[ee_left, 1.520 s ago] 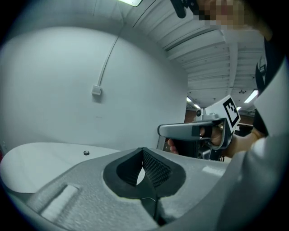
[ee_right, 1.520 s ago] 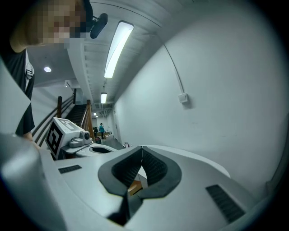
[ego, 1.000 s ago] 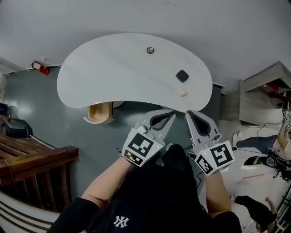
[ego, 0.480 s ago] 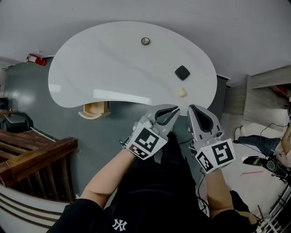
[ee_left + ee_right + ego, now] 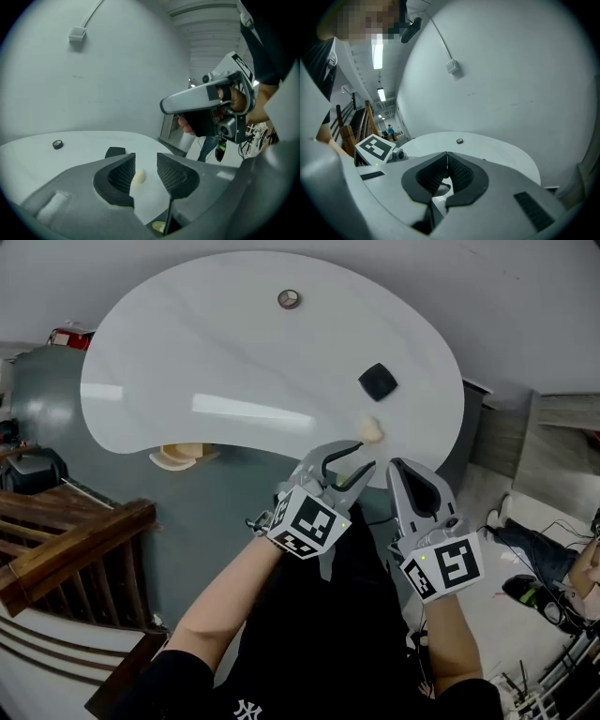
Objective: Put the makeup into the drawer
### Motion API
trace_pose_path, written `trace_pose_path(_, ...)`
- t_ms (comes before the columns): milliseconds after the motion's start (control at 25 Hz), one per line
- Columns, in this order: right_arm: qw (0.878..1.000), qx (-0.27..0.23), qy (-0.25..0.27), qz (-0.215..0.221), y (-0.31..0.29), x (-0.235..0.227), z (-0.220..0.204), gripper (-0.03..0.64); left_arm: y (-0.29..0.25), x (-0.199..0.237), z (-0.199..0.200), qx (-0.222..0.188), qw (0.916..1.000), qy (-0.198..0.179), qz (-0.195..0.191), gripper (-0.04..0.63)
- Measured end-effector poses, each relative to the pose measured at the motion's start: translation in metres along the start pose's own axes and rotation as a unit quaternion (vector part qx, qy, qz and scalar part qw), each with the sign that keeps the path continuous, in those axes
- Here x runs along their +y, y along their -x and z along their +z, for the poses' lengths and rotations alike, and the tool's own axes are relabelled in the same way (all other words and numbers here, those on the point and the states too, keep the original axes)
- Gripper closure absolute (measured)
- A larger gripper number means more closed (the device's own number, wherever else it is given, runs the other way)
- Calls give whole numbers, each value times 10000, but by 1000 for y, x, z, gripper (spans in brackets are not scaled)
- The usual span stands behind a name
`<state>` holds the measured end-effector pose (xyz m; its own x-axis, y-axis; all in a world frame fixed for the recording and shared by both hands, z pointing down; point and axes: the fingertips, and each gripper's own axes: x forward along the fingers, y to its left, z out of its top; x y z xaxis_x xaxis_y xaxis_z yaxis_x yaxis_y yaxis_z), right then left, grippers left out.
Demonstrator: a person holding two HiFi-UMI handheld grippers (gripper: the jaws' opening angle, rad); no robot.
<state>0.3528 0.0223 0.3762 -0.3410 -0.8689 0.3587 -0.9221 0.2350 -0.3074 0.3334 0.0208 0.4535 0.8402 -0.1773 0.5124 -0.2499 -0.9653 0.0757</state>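
On the white kidney-shaped table lie a cream egg-shaped makeup sponge near the front edge, a black square compact behind it and a small round item at the far side. My left gripper hovers just short of the sponge. Its jaws are opening with nothing between them. In the left gripper view the sponge shows through the gap, beyond the pads, with the compact farther back. My right gripper is beside it, jaws shut and empty.
A light wooden piece sticks out under the table's near edge. A dark wooden railing stands at the left and a red object lies on the floor by the wall. Cables and gear clutter the floor at the right.
Both grippers have sunk and moved forward to the table's front edge. The left jaws, shut before, now stand apart. The right jaws stayed shut.
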Motion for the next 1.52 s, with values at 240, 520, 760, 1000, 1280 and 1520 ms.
trace_pose_path(240, 9997, 162, -147, 122, -15, -19, -28, 601, -35, 13, -27, 296, 9993, -212, 4, 409)
trace_pose_path(520, 9990, 263, -308, 191, -22, -35, -44, 601, -64, 23, -44, 544, 9976, -421, 24, 360)
trace_pose_path(760, 9987, 285, -356, 231, -24, -42, -48, 601, -80, 25, -52, 717, 9960, -523, -36, 333)
trace_pose_path(1000, 9984, 321, -403, 231, -24, -50, -52, 601, -92, 28, -61, 885, 9944, -563, -86, 330)
trace_pose_path(1280, 9980, 398, -442, 214, -27, -57, -55, 601, -101, 32, -69, 1046, 9928, -593, -7, 331)
trace_pose_path(1520, 9979, 409, -435, 238, -29, -57, -51, 601, -99, 34, -67, 980, 9937, -532, 90, 360)
